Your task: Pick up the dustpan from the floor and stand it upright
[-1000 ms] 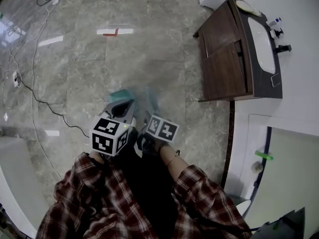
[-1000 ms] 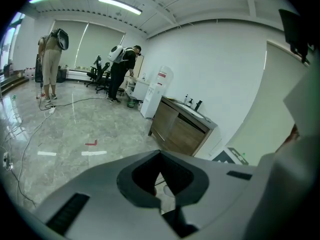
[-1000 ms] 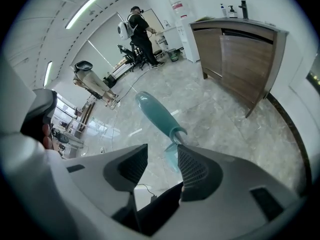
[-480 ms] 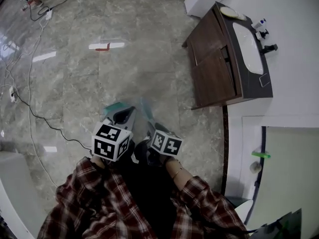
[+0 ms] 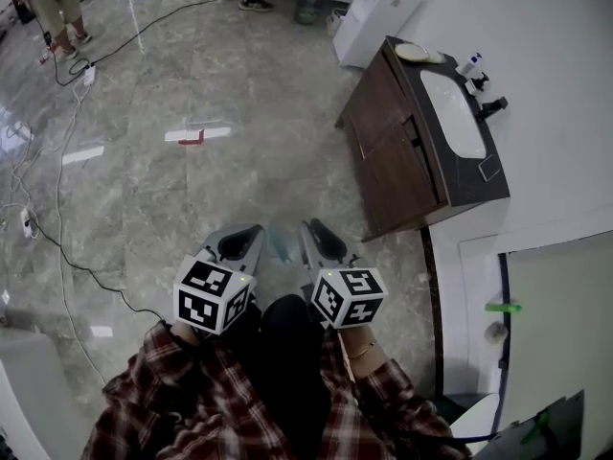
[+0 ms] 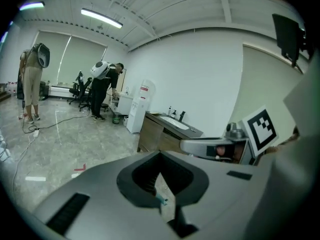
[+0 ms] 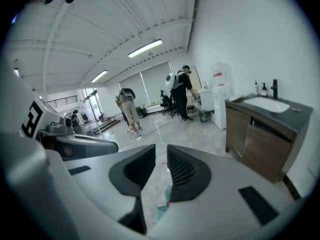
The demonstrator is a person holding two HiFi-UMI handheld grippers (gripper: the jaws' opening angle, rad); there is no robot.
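Note:
The teal dustpan [image 5: 280, 244] shows only as a faint sliver on the marble floor, between and below my two raised grippers. Through the right gripper's jaws a bit of the dustpan [image 7: 161, 211] is visible far beneath. My left gripper [image 5: 241, 241] is held up off the floor, its jaws a narrow gap apart with nothing between them [image 6: 167, 204]. My right gripper [image 5: 321, 238] is level with it on the right. Its jaws are closing, and only floor shows in the gap [image 7: 159, 184]. Neither gripper touches the dustpan.
A dark wooden vanity [image 5: 402, 161] with a white sink stands to the right against the wall. Cables [image 5: 57, 209] trail across the floor on the left, near a red tape mark [image 5: 194, 139]. People stand at the far end of the room [image 6: 102, 86].
Both grippers have come up from the dustpan on the floor, the right one much further. The right one's jaws have narrowed. The head view has tilted up to show more of the room.

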